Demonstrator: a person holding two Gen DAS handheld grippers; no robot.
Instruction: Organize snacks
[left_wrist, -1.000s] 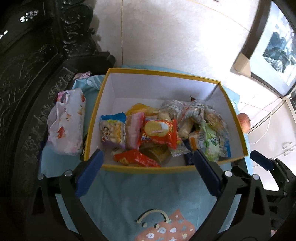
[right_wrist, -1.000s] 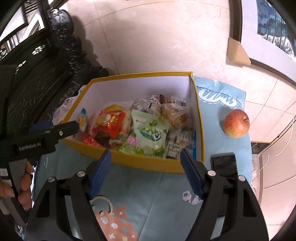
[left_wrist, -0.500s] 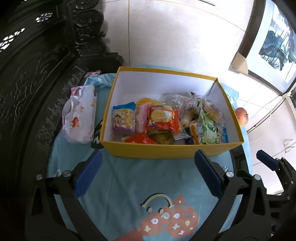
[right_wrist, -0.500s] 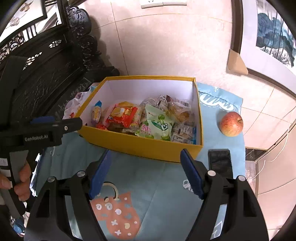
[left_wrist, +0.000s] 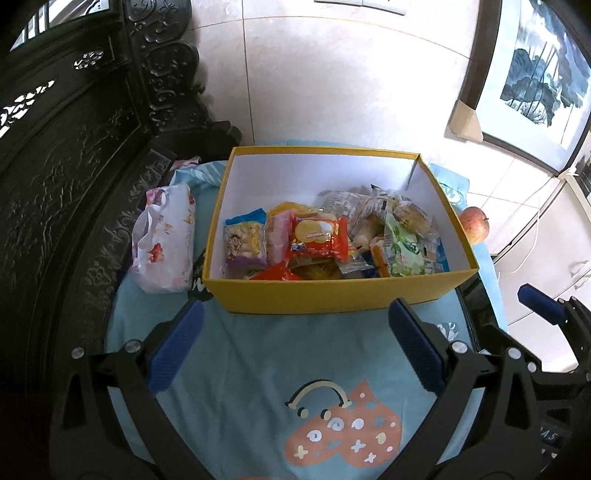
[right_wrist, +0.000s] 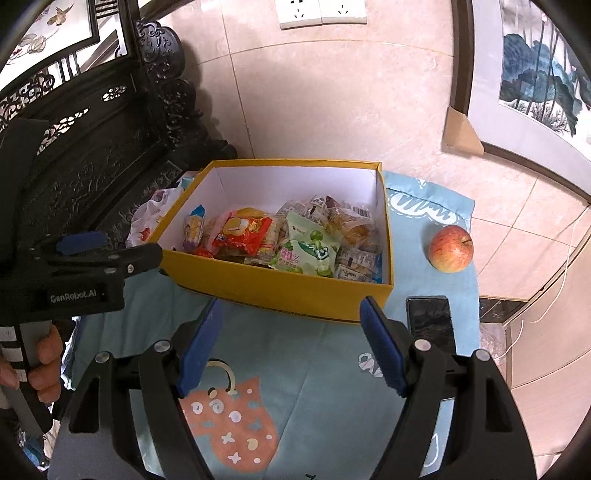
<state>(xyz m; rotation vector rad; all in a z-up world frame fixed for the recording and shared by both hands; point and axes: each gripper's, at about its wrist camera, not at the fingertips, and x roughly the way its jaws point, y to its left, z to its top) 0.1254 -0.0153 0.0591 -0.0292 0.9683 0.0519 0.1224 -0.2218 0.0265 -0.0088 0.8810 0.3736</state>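
Observation:
A yellow box (left_wrist: 332, 290) with white inner walls stands on a light blue cloth (left_wrist: 258, 369). It holds several snack packets: a red biscuit packet (left_wrist: 319, 236), a green-and-white packet (left_wrist: 402, 243), a blue-and-purple packet (left_wrist: 245, 240). The box also shows in the right wrist view (right_wrist: 280, 291), with the red packet (right_wrist: 245, 230) and green packet (right_wrist: 310, 251) inside. My left gripper (left_wrist: 295, 347) is open and empty, just short of the box's near wall. My right gripper (right_wrist: 291, 343) is open and empty, also near the box's front.
A red apple (right_wrist: 450, 249) lies on the cloth right of the box. A dark phone (right_wrist: 430, 321) lies at the box's front right corner. A floral tissue pack (left_wrist: 164, 240) lies left of the box. Dark carved furniture (left_wrist: 74, 166) stands at the left. The tiled wall is behind.
Both grippers have pulled back and up from the box, so the box looks smaller and more cloth shows in front. Both stayed open and empty.

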